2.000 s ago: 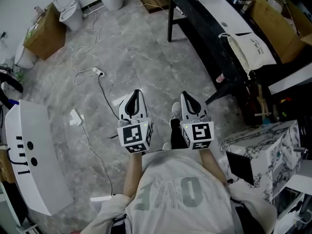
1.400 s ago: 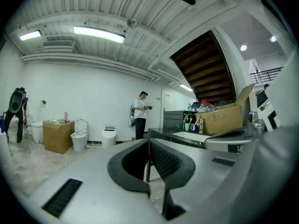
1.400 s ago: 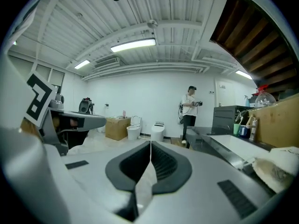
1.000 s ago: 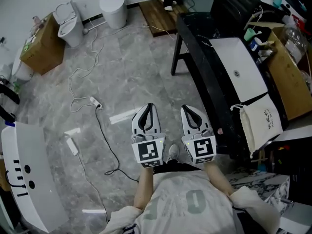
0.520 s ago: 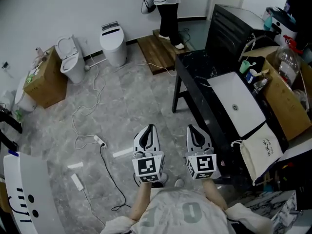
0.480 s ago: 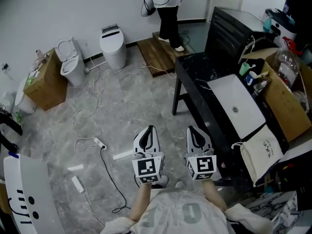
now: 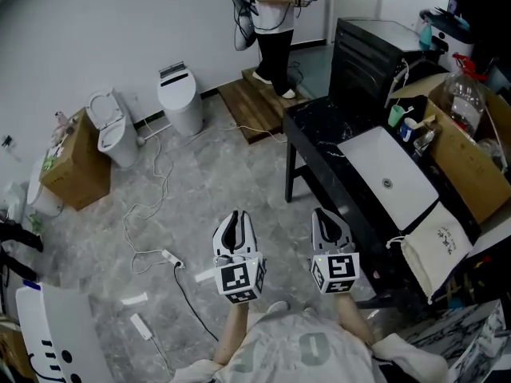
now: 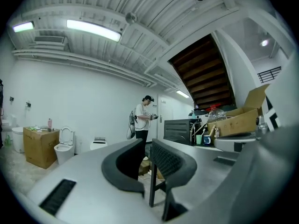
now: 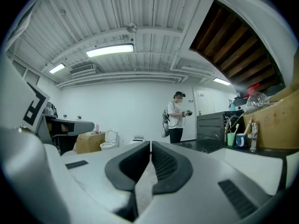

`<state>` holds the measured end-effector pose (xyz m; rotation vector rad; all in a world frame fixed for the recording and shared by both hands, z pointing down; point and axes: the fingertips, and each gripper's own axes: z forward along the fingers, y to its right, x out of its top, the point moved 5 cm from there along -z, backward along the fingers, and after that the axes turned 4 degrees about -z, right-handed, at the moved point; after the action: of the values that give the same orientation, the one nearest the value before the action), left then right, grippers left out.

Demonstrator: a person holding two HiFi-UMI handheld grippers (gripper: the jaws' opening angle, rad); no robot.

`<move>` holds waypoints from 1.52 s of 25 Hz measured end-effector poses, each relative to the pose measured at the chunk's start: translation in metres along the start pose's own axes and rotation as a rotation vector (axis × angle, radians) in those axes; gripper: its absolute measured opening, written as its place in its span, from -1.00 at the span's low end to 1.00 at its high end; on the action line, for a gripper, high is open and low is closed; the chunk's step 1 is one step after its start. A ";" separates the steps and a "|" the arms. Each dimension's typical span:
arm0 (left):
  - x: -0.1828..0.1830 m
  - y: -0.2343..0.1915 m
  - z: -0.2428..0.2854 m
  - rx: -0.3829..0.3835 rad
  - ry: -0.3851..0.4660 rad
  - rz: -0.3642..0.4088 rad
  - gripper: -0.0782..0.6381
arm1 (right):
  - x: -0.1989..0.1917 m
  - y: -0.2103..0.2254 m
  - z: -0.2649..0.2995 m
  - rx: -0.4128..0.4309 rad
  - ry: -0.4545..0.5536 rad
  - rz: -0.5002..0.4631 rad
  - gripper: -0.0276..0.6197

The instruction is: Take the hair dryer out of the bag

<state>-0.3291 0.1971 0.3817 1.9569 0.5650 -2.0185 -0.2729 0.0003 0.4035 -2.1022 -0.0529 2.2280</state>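
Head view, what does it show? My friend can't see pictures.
The person holds the left gripper and the right gripper out in front, both shut and empty, over a grey floor strewn with cables. A cream drawstring bag lies untouched on the black table at the right.

bag: contents hidden | person: head cut off by top edge

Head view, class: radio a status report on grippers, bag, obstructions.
Left gripper shut, empty. Right gripper shut, empty. Cloth bag on black table, untouched. Hair dryer not visible.
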 end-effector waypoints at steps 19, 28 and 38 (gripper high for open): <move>-0.020 0.027 0.034 -0.128 -0.021 -0.044 0.13 | -0.024 0.030 -0.007 -0.060 -0.093 0.017 0.08; -0.026 0.092 0.054 -0.338 -0.074 -0.025 0.13 | -0.021 0.085 -0.058 -0.286 -0.060 0.058 0.07; -0.054 0.237 0.060 -0.730 -0.144 -0.011 0.13 | -0.039 0.156 -0.197 -0.703 -0.083 0.097 0.07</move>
<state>-0.2723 -0.0448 0.4149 1.3568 1.0842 -1.6059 -0.0791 -0.1643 0.4181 -2.3318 -0.8753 2.6202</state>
